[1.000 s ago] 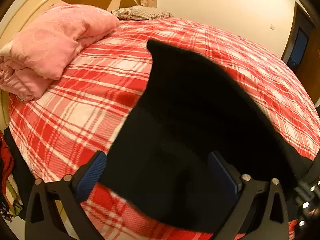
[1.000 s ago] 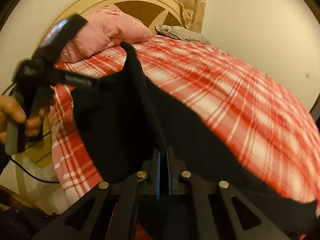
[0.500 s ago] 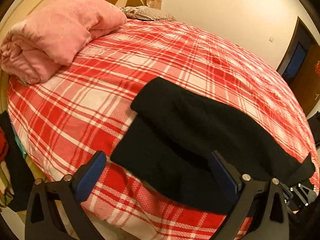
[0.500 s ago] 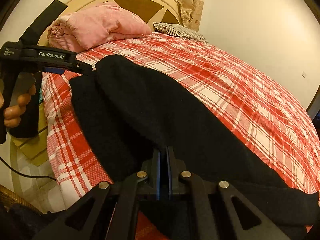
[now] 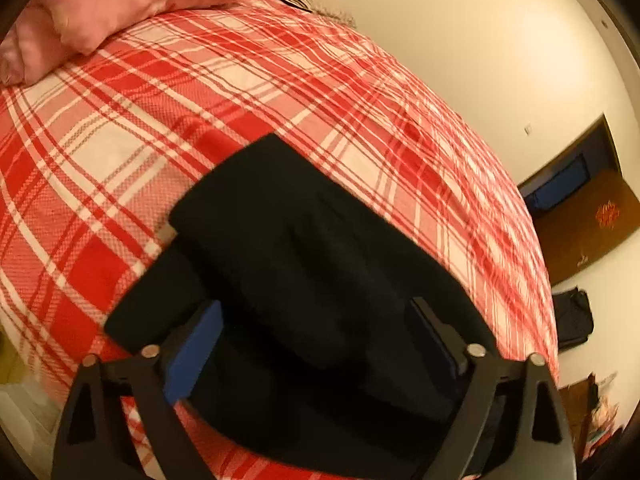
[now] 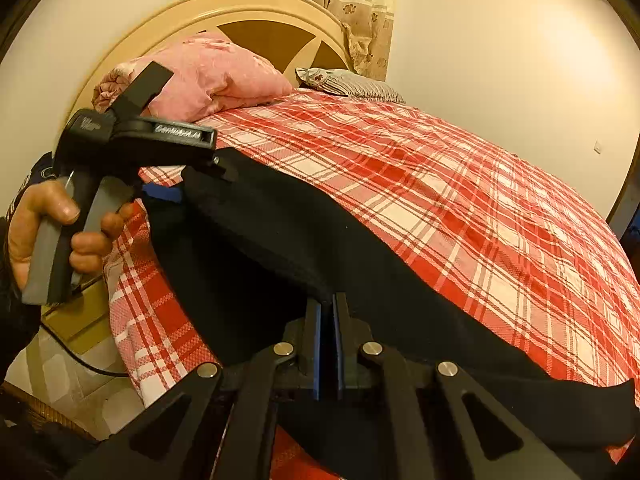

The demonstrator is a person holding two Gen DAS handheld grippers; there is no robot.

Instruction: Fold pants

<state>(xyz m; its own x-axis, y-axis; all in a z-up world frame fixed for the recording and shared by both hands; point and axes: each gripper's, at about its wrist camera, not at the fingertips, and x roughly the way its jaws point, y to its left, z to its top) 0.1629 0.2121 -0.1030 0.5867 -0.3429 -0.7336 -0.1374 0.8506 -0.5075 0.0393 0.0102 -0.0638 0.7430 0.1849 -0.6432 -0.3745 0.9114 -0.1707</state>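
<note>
While right tongs (image 6: 328, 312) pinch black pants (image 6: 280, 240), left tongs (image 5: 316, 332) gape, plaid bed (image 6: 460, 184) bare beyond.

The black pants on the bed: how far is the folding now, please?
One fold looks done: the black pants lie doubled on the red plaid bedspread, upper layer set back from the lower edge. In hand: the right gripper is shut on the fabric near the bed's edge, while the left gripper is open over the other end. Probably left: releasing, then one more fold to make it compact.
</note>
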